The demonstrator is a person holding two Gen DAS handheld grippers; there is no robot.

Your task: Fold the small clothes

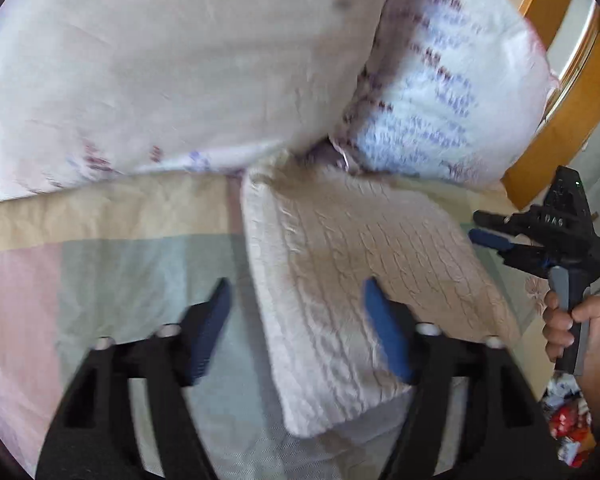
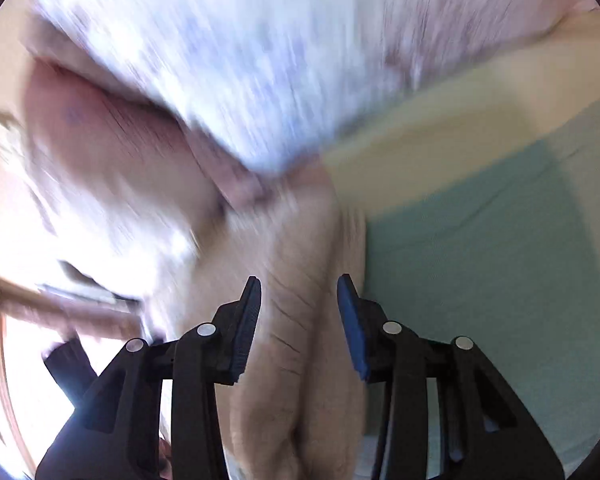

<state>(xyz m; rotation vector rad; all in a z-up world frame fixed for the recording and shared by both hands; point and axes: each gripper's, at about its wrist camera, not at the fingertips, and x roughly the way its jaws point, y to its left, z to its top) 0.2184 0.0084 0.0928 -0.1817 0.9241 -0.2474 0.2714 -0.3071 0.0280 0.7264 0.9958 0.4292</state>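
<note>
1. Left wrist view: the left gripper (image 1: 296,320) has its jaws spread wide and holds nothing; its right finger (image 1: 384,336) lies over the folded cream knit garment (image 1: 364,280).
2. The garment rests on the bed (image 1: 112,272), on a pastel patchwork sheet, its far end touching two pillows (image 1: 180,64).
3. The right gripper (image 1: 496,232), gripped by a hand (image 1: 572,328), sits at the garment's right edge; from here its jaws look nearly together, empty.
4. Right wrist view: blurred; the right gripper (image 2: 298,312) shows a gap between its fingers, with the garment (image 2: 296,280) beyond, not pinched.
</note>
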